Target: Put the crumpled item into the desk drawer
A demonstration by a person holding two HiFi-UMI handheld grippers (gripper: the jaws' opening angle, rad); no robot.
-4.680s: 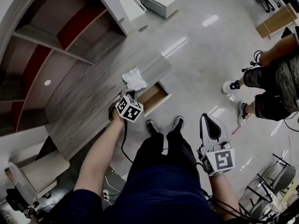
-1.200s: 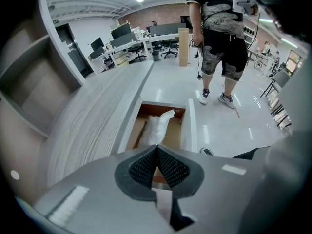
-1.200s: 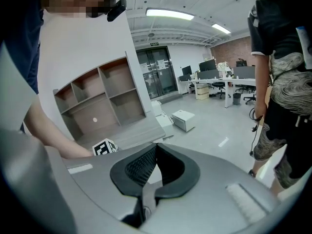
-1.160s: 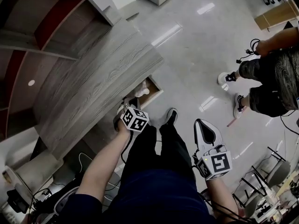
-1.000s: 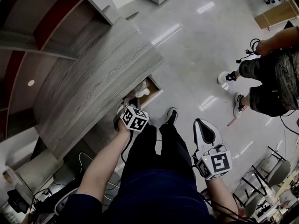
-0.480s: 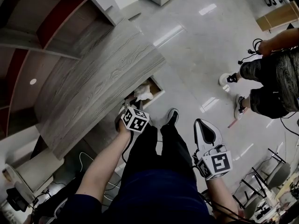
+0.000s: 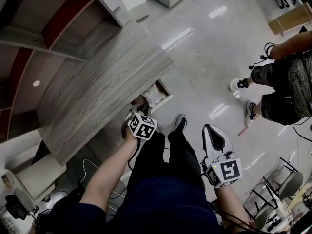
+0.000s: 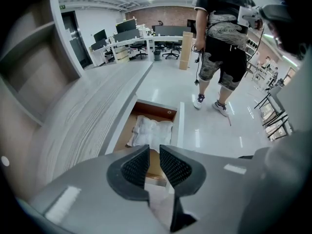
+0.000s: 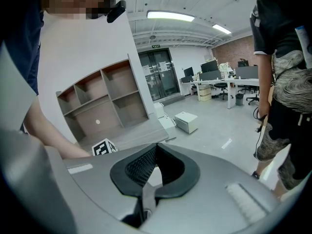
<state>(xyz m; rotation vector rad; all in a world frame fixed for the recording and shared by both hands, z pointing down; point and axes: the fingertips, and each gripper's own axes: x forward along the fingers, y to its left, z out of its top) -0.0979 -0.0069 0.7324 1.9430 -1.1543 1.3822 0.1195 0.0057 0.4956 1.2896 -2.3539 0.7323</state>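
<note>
Left gripper view, unlike head view, shows left gripper's (image 8: pixel 154 152) fingers (image 8: pixel 135 165) parted.

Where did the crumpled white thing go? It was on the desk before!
The crumpled item moved off the desk and down into the open drawer. The left gripper carried it there and let go; its jaws now stand slightly apart with nothing between them. The drawer stayed open, and the right gripper stayed shut at the person's side.

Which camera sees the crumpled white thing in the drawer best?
Left gripper view: it looks straight into the drawer at the crumpled item. Head view shows it small; right gripper view misses it.
</note>
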